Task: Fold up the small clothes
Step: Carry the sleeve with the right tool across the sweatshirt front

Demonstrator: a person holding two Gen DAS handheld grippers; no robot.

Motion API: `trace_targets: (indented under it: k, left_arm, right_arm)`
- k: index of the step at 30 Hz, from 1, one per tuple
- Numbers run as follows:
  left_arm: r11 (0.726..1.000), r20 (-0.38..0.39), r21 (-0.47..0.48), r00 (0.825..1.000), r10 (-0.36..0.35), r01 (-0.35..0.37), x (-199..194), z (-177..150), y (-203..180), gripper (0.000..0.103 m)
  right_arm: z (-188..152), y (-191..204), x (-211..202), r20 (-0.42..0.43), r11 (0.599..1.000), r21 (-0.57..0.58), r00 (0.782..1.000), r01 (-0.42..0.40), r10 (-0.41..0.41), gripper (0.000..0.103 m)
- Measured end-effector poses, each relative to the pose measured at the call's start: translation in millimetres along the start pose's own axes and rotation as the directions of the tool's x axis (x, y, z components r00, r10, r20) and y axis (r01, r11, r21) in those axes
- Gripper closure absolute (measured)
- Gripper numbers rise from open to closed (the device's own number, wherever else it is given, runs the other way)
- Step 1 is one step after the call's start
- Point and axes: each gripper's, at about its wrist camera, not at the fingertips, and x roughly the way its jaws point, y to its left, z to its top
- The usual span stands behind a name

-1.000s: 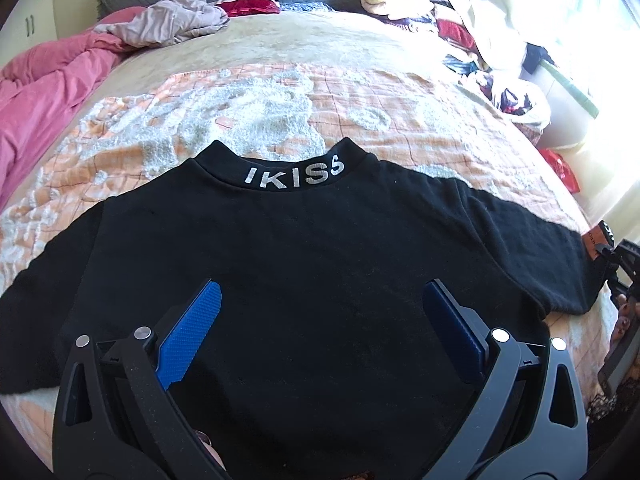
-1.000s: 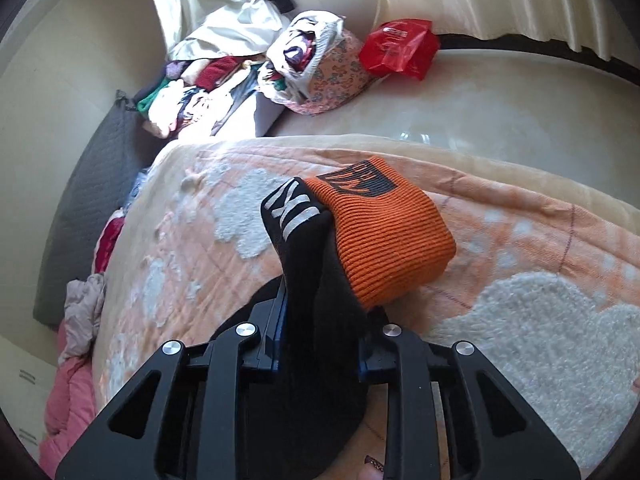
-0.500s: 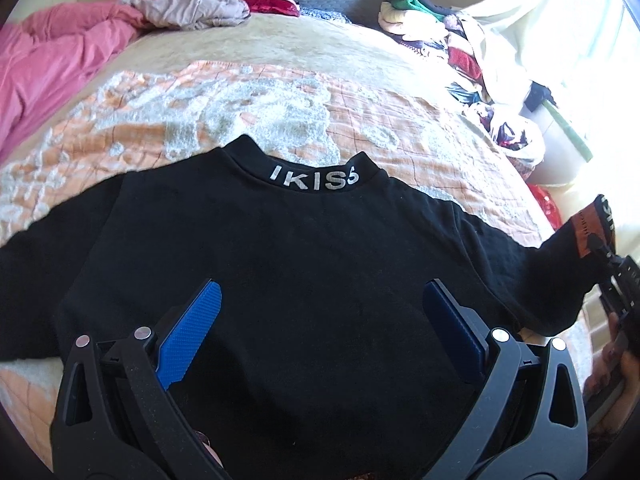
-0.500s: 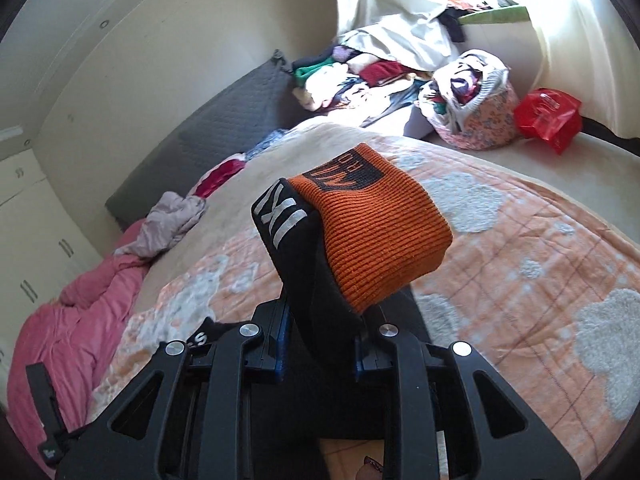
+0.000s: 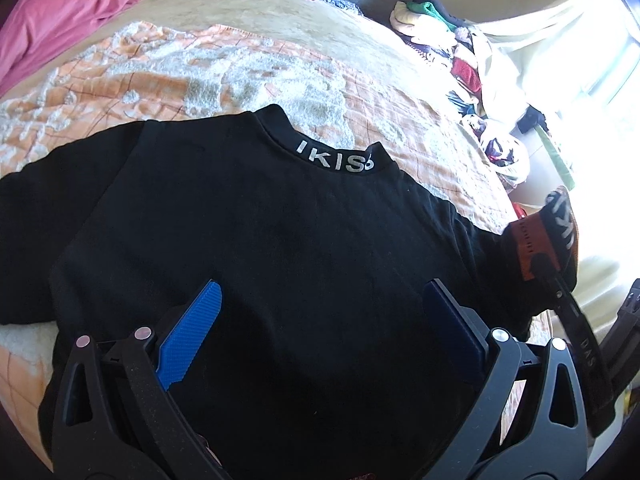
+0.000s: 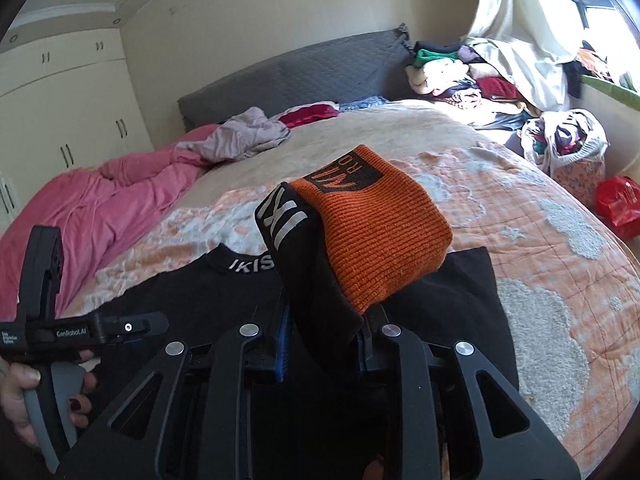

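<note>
Right tongs (image 6: 322, 346) clamp the orange-cuffed sleeve (image 6: 376, 236) of the black sweatshirt (image 6: 208, 292), raised above the orange patterned bedspread (image 6: 560, 264); left tongs (image 6: 92, 330) at lower left.

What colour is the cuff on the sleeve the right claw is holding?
Orange ribbed knit with a black logo patch, on the cuff of the black sweatshirt. Clearest in the right wrist view.

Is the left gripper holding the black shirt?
No, the left gripper is wide open above the black shirt, gripping nothing.
</note>
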Motion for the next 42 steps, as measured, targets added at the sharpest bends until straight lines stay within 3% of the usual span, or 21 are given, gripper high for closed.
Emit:
trace_targets:
  k: [4, 8, 10, 12, 19, 24, 25, 27, 28, 29, 33, 36, 42]
  left_arm:
    - [0.999, -0.005, -0.018, 1.0, -0.031, 0.03, -0.2, -1.9, 3.6, 0.008]
    - [0.998, -0.026, -0.032, 0.998, -0.059, 0.058, 4.9, -4.6, 4.6, 0.008]
    - [0.997, -0.035, -0.031, 0.996, -0.076, 0.075, 7.3, -6.5, 3.2, 0.01]
    - [0.995, -0.044, -0.03, 0.995, -0.093, 0.092, 10.1, -8.9, 0.4, 0.01]
    - [0.988, -0.113, -0.013, 0.981, -0.157, 0.157, 26.6, -20.2, -19.8, 0.032]
    - [0.994, -0.152, 0.042, 0.984, -0.09, 0.098, 45.8, -30.2, -34.5, 0.034]
    - [0.995, -0.144, 0.067, 0.987, -0.07, 0.08, 48.0, -32.5, -39.4, 0.036]
    - [0.994, -0.125, 0.103, 0.992, -0.028, 0.041, 49.8, -33.9, -45.2, 0.058]
    - [0.992, -0.118, 0.121, 0.993, -0.011, 0.025, 50.8, -34.2, -48.6, 0.083]
    - [0.992, -0.125, 0.115, 0.992, -0.033, 0.047, 51.6, -33.1, -49.2, 0.088]
    - [0.988, -0.089, 0.147, 0.995, -0.044, 0.057, 41.7, -22.7, -53.4, 0.093]
    - [0.983, -0.007, 0.181, 0.999, -0.037, 0.037, 19.5, -5.9, -57.2, 0.093]
    - [0.981, 0.148, 0.194, 0.989, -0.018, -0.011, -32.8, 27.2, -48.2, 0.094]
  right_arm:
    - [-8.9, 12.9, 10.1, -0.041, 0.999, -0.033, 0.999, -0.034, 0.032, 0.075]
    - [-9.1, 10.6, 13.4, -0.072, 0.996, -0.011, 0.994, -0.084, 0.083, 0.057]
    - [-6.6, 9.0, 9.6, -0.066, 0.993, 0.0, 0.991, -0.118, 0.118, 0.055]
    - [-3.6, 4.5, 3.6, -0.054, 0.99, 0.014, 0.989, -0.138, 0.139, 0.042]
    - [6.6, -22.0, -10.0, -0.013, 0.991, 0.098, 0.995, -0.092, 0.094, 0.041]
    - [10.1, -41.1, -16.9, 0.008, 0.985, 0.158, 0.997, -0.072, 0.072, 0.041]
    - [10.3, -43.7, -18.2, 0.01, 0.984, 0.165, 0.998, -0.067, 0.066, 0.041]
    - [10.5, -49.0, -20.5, 0.014, 0.982, 0.181, 0.999, -0.054, 0.052, 0.041]
    - [10.5, -52.7, -21.7, 0.014, 0.98, 0.193, 0.999, -0.048, 0.046, 0.041]
    - [10.7, -56.6, -22.8, 0.014, 0.978, 0.204, 0.999, -0.04, 0.038, 0.041]
    - [12.9, -79.1, -31.9, 0.017, 0.967, 0.254, 0.999, 0.036, -0.041, 0.041]
    - [13.5, -102.8, -41.2, 0.021, 0.945, 0.314, 0.994, 0.094, -0.106, 0.041]
    - [8.8, -128.9, -49.6, 0.035, 0.909, 0.404, 0.992, 0.098, -0.122, 0.04]
